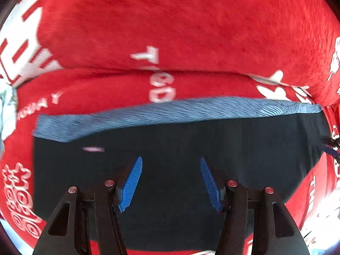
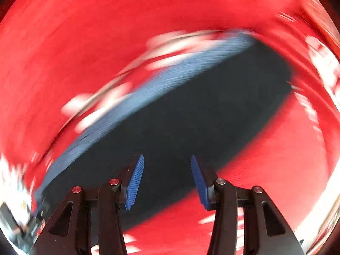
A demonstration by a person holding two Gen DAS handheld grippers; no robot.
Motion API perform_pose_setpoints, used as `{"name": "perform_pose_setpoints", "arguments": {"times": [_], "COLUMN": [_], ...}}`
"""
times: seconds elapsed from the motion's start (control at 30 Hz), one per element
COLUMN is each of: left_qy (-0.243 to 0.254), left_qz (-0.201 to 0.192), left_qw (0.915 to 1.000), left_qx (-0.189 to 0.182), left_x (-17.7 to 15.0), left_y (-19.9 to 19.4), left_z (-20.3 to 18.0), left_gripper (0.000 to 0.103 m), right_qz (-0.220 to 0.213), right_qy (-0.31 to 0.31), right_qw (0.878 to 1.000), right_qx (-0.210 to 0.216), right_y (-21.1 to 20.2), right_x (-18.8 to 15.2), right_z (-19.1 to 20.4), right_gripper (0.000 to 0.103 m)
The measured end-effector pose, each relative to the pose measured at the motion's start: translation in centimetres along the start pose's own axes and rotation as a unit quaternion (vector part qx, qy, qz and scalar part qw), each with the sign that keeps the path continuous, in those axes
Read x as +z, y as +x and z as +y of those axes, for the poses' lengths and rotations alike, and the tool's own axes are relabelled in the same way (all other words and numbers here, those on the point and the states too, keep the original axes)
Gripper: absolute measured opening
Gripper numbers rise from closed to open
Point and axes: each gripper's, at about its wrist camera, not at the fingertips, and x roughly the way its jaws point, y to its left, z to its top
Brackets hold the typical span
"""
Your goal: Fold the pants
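Note:
Dark navy pants [image 1: 191, 159] with a light blue ribbed waistband [image 1: 170, 112] lie flat on a red printed blanket [image 1: 170, 21]. My left gripper [image 1: 171, 159] is open and empty just above the dark cloth, the waistband ahead of it. In the right wrist view the same pants [image 2: 191, 116] run diagonally with the waistband [image 2: 148, 89] at upper left; the view is blurred by motion. My right gripper [image 2: 167, 157] is open and empty over the pants' near edge. The other gripper shows at the right edge of the left wrist view [image 1: 331, 146].
The red blanket [image 2: 276, 170] with white lettering and patterns covers the whole surface and rises in a soft fold [image 1: 191, 70] behind the waistband. A bright pale area [image 1: 327, 216] lies beyond the blanket at the lower right.

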Motion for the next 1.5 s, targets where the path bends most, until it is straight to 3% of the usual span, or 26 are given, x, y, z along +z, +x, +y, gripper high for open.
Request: {"name": "perform_pose_setpoints", "arguments": {"times": [0.07,0.17,0.23,0.33,0.37,0.4,0.57,0.7,0.77,0.83,0.87,0.93,1.0,1.07,1.13,1.27,1.33,1.4,1.5], "left_qy": [0.003,0.033,0.014,-0.010,-0.008,-0.006,-0.015,-0.007,-0.007,-0.010,-0.011,-0.008,0.007,0.020,0.019,-0.003,-0.010,-0.005,0.002], "left_qz": [0.027,-0.004,0.004,0.016,0.019,0.022,0.025,0.024,0.028,0.039,0.046,0.041,0.020,0.004,-0.004,0.010,0.007,0.003,0.005], "left_qw": [0.9993,0.9962,0.9972,0.9981,0.9977,0.9972,0.9963,0.9954,0.9949,0.9937,0.9929,0.9940,0.9964,0.9972,0.9979,0.9975,0.9965,0.9965,0.9969], "left_qx": [0.025,0.081,0.074,0.059,0.065,0.071,0.081,0.093,0.097,0.105,0.109,0.101,0.082,0.071,0.063,0.069,0.082,0.083,0.079], "left_x": [-0.5,-1.8,-1.7,-1.2,-1.1,-1.0,0.0,0.0,-0.1,0.2,0.5,1.2,1.9,3.0,4.6,6.4,6.7,6.6,6.7], "left_y": [2.6,2.8,2.8,3.0,3.1,3.2,4.3,4.6,4.6,4.0,3.6,2.7,1.5,1.4,2.5,5.6,7.0,7.1,7.0], "left_z": [-1.6,-2.9,-2.4,-1.6,-1.7,-1.9,-3.5,-4.8,-5.0,-6.0,-6.4,-7.7,-9.8,-11.9,-13.9,-15.2,-15.0,-15.2,-14.9], "left_gripper": [0.059,0.059,0.059,0.059,0.059,0.059,0.059,0.059,0.059,0.059,0.059,0.059,0.059,0.059,0.059,0.059,0.063,0.066,0.075], "right_qz": [-0.020,-0.035,-0.041,-0.029,-0.014,-0.008,-0.019,-0.015,-0.024,-0.020,-0.015,-0.021,-0.042,-0.039,-0.017,0.004,0.016,0.014,-0.031], "right_qy": [0.071,0.145,0.165,0.164,0.166,0.165,0.141,0.147,0.137,0.134,0.129,0.098,0.012,-0.065,-0.131,-0.189,-0.200,-0.207,-0.166], "right_qw": [0.997,0.989,0.985,0.983,0.983,0.982,0.984,0.981,0.985,0.988,0.991,0.994,0.997,0.992,0.980,0.964,0.962,0.966,0.982], "right_qx": [-0.010,0.013,0.037,0.071,0.082,0.090,0.108,0.122,0.103,0.067,0.042,0.046,0.065,0.097,0.148,0.187,0.187,0.157,0.090], "right_y": [-0.5,-0.1,0.4,2.1,3.0,3.3,2.1,3.6,3.0,1.9,1.1,-0.8,-3.0,-3.3,-1.8,3.0,5.4,7.2,6.9], "right_x": [2.2,4.7,6.2,8.3,8.9,9.1,8.8,7.9,7.5,7.3,7.1,6.5,5.8,5.4,4.7,4.3,4.1,4.5,6.5], "right_z": [-6.8,-13.2,-15.7,-17.3,-18.0,-18.1,-18.6,-20.2,-20.0,-19.6,-19.3,-18.0,-14.2,-9.8,-4.0,4.4,6.7,7.6,4.9], "right_gripper": [0.050,0.050,0.050,0.050,0.041,0.009,0.007,0.008,0.013,0.032,0.035,0.035,0.036,0.036,0.035,0.035,0.035,0.027,0.026]}}
